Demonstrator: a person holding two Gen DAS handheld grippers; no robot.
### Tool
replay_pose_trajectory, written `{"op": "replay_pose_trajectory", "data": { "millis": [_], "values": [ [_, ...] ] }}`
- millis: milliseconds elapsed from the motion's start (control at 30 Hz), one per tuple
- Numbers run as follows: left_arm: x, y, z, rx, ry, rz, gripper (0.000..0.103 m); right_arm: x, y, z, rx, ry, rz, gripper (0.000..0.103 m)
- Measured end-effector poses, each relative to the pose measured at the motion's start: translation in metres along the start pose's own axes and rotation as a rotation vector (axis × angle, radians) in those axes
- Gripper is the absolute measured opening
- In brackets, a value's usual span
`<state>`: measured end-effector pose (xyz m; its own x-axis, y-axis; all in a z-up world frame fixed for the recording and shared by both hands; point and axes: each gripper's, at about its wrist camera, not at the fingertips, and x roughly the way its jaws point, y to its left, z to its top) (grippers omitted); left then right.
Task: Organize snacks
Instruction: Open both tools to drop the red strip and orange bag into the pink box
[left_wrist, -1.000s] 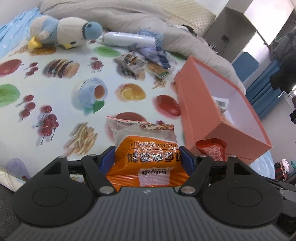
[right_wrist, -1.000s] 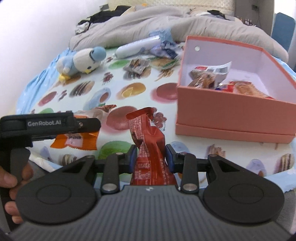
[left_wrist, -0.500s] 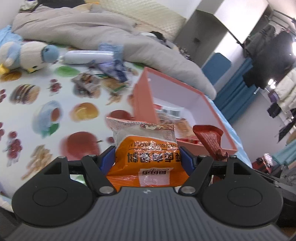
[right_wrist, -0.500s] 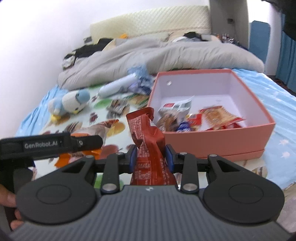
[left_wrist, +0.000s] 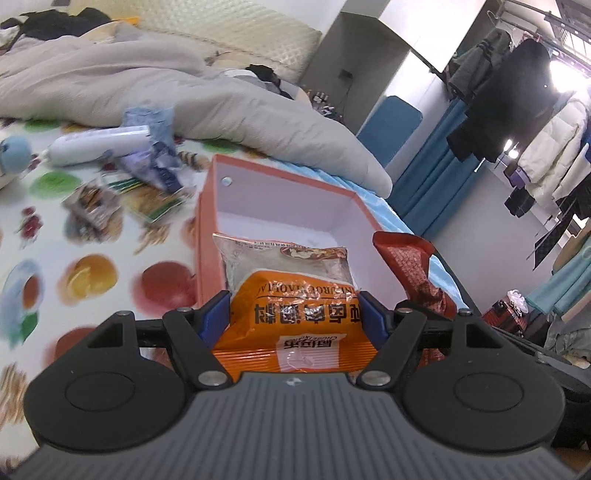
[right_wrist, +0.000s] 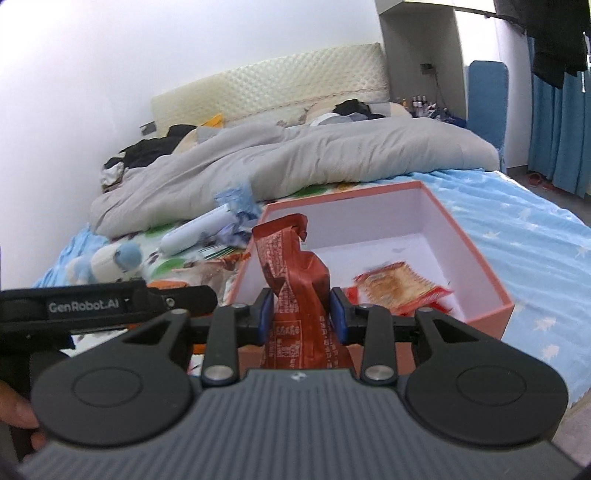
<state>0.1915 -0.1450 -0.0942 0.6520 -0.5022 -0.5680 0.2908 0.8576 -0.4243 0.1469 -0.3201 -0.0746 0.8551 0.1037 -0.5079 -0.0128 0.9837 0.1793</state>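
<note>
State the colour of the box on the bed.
The box is salmon pink outside, white inside; the right wrist view shows it best.

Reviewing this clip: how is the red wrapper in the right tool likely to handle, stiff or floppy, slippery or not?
The red wrapper looks floppy: its free top end twists and folds over above the right tool. It is probably light, since a pinch low down holds it upright. The glossy film may be slippery, so it could slide once released over the pink box.

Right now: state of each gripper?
Left gripper: closed on the orange snack bag.
Right gripper: closed on the red wrapper.
</note>
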Motion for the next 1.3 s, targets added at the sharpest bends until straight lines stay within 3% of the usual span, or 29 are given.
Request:
{"op": "replay_pose_trajectory", "data": {
  "millis": [433,767,867,1000,1300],
  "values": [
    [0.111,0.002,0.054,0.040,0.097,-0.003,0.077,0.085,-0.045,0.019,0.035,0.070,-0.041,0.036],
    [0.169,0.015,0.057,0.060,0.170,-0.004,0.077,0.134,-0.064,0.011,0.037,0.136,-0.079,0.037],
    [0.172,0.017,0.059,0.081,0.183,0.013,0.078,0.137,-0.064,0.010,0.040,0.146,-0.080,0.039],
    [0.155,0.010,0.058,0.126,0.140,0.038,0.087,0.127,-0.060,0.014,0.035,0.117,-0.091,0.066],
    [0.076,-0.002,0.051,0.145,0.056,0.030,0.087,0.072,-0.037,0.021,0.015,0.042,-0.056,0.066]
  ]
}}
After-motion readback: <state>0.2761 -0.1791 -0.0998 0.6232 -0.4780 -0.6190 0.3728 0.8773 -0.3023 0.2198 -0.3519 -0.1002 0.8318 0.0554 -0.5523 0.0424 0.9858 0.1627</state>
